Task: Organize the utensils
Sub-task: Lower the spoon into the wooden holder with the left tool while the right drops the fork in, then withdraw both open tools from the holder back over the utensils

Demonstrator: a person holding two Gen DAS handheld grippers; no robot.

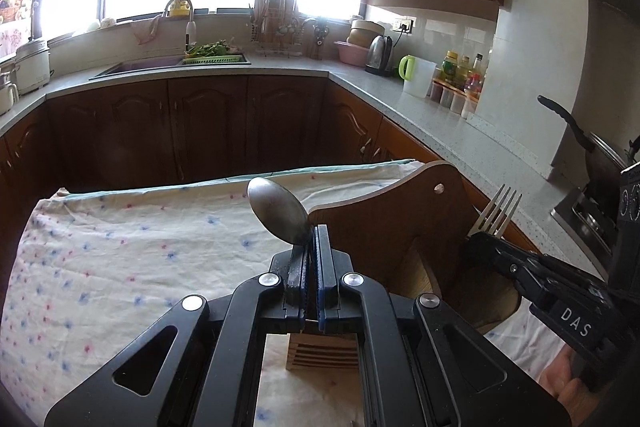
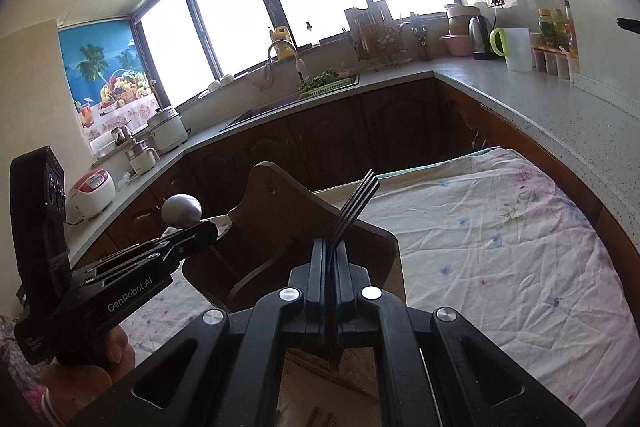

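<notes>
My left gripper is shut on a metal spoon, bowl up, above the cloth-covered table. My right gripper is shut on a metal fork, tines up. The fork and right gripper show at the right of the left wrist view. The spoon and left gripper show at the left of the right wrist view. A brown wooden utensil holder stands between the two grippers; it also shows in the right wrist view. Its slotted base lies below my left gripper.
A white floral cloth covers the table. Behind it run dark kitchen cabinets, a grey counter with a kettle, jug and bottles, and a sink. A pan sits on the stove at right.
</notes>
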